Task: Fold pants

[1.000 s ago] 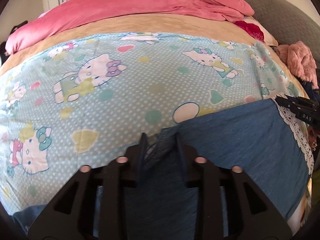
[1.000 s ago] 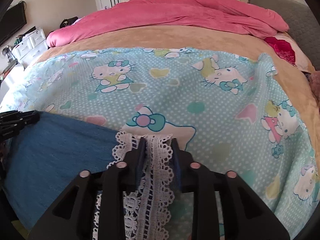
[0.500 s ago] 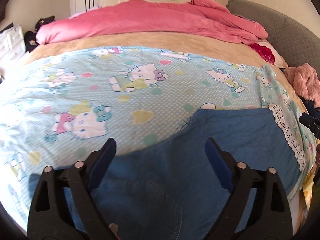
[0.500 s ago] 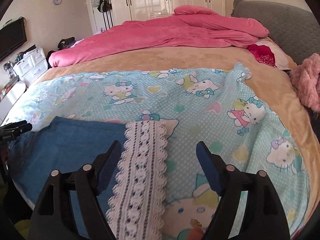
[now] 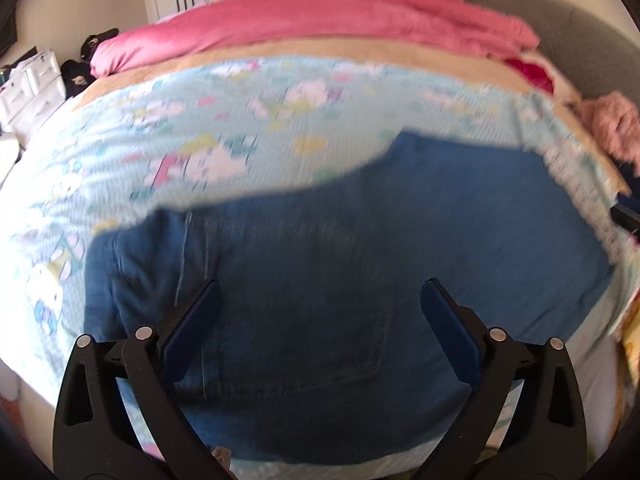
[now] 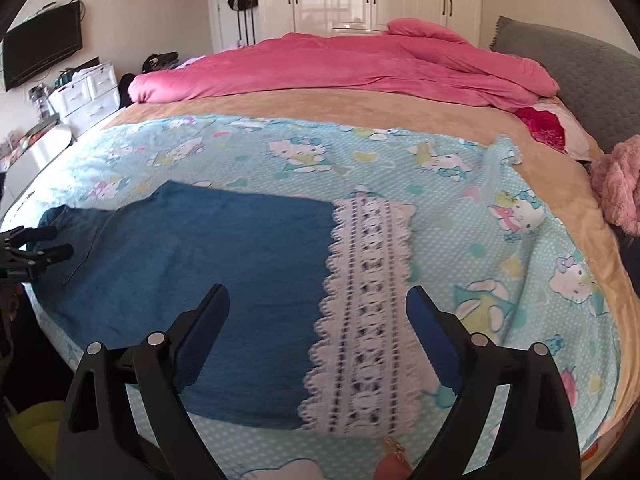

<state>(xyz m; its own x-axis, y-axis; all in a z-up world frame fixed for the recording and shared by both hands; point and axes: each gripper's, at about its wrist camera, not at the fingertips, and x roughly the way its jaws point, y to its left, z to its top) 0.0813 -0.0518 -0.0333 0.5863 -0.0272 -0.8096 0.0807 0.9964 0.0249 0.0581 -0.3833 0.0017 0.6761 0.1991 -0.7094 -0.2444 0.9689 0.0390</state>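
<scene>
Right wrist view: pants [image 6: 208, 264] were laid flat on the bed [image 6: 360, 108], lace hem [image 6: 364, 312] rightward, apparently released after a fold. Right tool [image 6: 318, 312] and left tool [image 5: 320, 308] had just been opening, jaws wide, nothing gripped.

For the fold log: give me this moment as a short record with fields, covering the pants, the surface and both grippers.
garment: blue denim pants, lying flat, white lace hem at one end
surface: cartoon-print sheet on a bed
left gripper: open, jaws just opened, above the denim, gripping nothing
right gripper: open, jaws just opened, above the lace hem, gripping nothing
background: pink duvet across the far side
</scene>
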